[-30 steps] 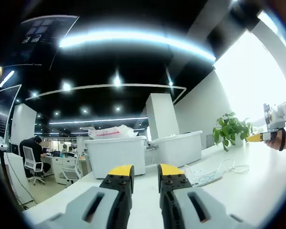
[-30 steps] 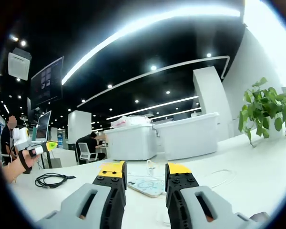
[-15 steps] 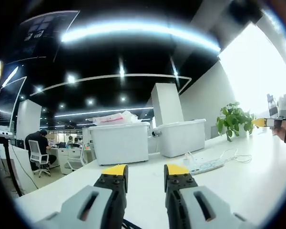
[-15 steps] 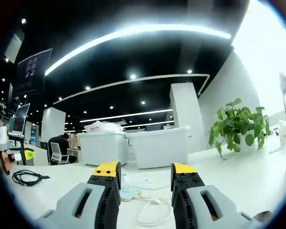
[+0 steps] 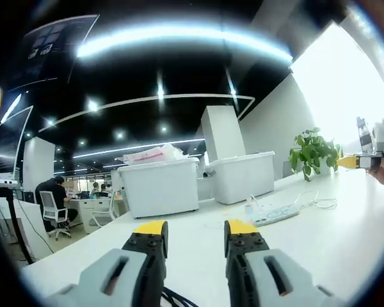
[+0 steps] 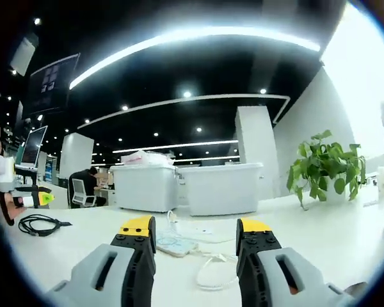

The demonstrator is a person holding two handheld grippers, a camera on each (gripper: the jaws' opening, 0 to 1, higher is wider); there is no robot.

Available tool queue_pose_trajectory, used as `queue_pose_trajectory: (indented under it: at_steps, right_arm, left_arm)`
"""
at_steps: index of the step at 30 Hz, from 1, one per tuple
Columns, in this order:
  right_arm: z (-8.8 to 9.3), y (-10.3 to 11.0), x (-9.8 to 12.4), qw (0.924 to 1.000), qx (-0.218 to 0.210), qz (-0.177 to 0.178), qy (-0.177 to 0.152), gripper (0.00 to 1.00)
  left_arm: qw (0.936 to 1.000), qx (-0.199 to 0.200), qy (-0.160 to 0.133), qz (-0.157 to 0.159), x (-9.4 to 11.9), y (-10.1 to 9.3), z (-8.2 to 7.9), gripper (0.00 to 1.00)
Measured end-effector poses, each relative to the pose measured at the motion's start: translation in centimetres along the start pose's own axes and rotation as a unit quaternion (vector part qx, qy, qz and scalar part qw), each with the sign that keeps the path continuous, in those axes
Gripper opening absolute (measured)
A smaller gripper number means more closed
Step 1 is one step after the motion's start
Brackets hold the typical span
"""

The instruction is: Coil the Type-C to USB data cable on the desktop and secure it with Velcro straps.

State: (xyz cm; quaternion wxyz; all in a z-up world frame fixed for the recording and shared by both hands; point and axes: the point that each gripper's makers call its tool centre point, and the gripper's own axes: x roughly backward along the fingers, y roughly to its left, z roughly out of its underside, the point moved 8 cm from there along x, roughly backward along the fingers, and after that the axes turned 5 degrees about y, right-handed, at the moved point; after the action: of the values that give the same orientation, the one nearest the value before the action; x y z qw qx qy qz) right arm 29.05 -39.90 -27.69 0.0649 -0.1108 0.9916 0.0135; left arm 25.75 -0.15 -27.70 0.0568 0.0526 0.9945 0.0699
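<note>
Both claws, left and right, gaping wide with nothing held above the white tabletop, black coiled data cable lying near the left claw at that view's left edge, white cable by a white power strip ahead.

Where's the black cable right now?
In the right gripper view, the loosely coiled black cable lies on the white desktop at far left, just below the left hand-held gripper.
</note>
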Motion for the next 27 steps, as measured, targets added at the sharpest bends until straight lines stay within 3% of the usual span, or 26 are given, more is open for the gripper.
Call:
queue_pose_trajectory:
  at_steps: [19,27]
  right_arm:
    - [-0.65,-0.14,0.32,0.9999,0.003,0.004,-0.012,0.52]
    - [0.12,-0.07,-0.01,0.9999,-0.008,-0.006,0.006,0.52]
  left_arm:
    - [0.9999,0.014,-0.001,-0.007,0.13,0.57,-0.14,0.37]
    - [0.9998,0.016,-0.008,-0.006,0.39,0.67,-0.5,0.37]
